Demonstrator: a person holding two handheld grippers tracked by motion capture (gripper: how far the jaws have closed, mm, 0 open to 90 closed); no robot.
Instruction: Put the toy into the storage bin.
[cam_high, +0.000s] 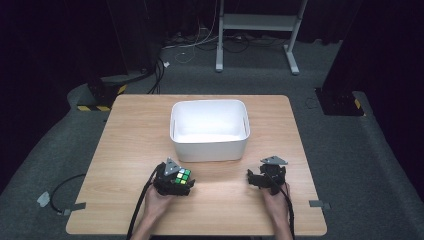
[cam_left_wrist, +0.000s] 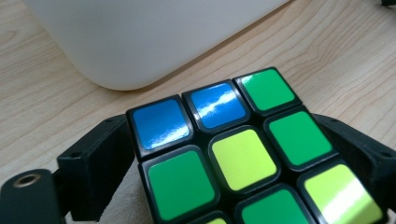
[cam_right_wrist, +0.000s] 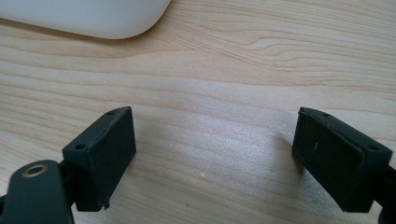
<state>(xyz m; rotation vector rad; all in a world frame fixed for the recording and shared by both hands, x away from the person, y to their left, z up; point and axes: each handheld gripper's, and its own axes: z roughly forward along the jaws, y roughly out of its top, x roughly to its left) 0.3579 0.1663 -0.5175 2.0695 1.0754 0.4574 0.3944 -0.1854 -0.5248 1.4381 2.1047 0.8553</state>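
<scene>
L gripper (cam_high: 186, 181) sits near-left on the table (cam_high: 125, 150), held in the person's L hand (cam_high: 156, 202). Cube (cam_high: 182, 176) is between its jaws, on the table just near of the tub (cam_high: 210, 131), toward the tub's near-left corner.

In the left gripper view the cube (cam_left_wrist: 238, 158) sits between the two black jaws: top face shows blue, green and yellow-green tiles, two blues on the far row. R-side jaw looks to lie against the cube's edge. L-side jaw stands close to the cube, w/ a thin gap lower down where the table shows through, so a firm pinch on both sides isn't clear. Jaws are set about cube-width; can't tell if they press it yet. The tub's (cam_left_wrist: 140, 42) white wall rises just beyond the cube, not touching it.

R gripper (cam_high: 256, 179) is near-right on the table, in the R hand (cam_high: 277, 200), well apart from the cube. In the right gripper view its jaws are spread wide w/ bare table (cam_right_wrist: 210, 140) between them. A tub (cam_right_wrist: 84, 16) corner shows at far left of that view.

The tub is white, rectangular, at mid-table between and beyond the two grippers. Cables trail from both grippers off the near edge.
</scene>
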